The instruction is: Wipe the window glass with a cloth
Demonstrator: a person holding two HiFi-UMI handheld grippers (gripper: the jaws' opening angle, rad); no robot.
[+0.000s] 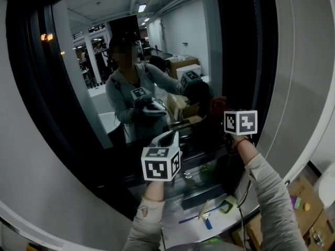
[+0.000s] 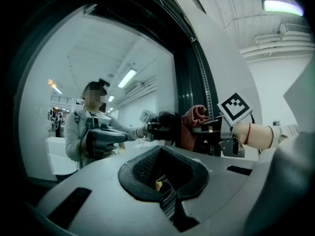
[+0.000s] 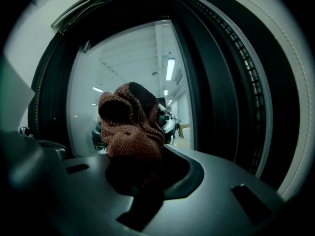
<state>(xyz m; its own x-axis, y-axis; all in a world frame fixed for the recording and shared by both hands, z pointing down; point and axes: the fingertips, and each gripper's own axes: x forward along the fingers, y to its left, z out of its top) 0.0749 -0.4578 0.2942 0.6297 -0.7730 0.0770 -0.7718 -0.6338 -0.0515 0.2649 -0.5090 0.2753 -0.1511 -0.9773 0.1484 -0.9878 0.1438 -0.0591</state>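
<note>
right gripper (image 3: 140,170): the cloth (image 3: 129,124) is gripped by its fingers.
cloth: bunched, held against the window glass (image 1: 157,56), near its right edge.
left gripper (image 2: 166,199): fingers are closed together, nothing gripped.

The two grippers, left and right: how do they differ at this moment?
The right gripper has its fingers shut on a reddish-brown cloth. The left gripper has its fingers together with nothing between them. The right gripper is held higher, with the cloth up by the window glass near its right edge. The left gripper sits lower and further back. Both point towards the glass.
</note>
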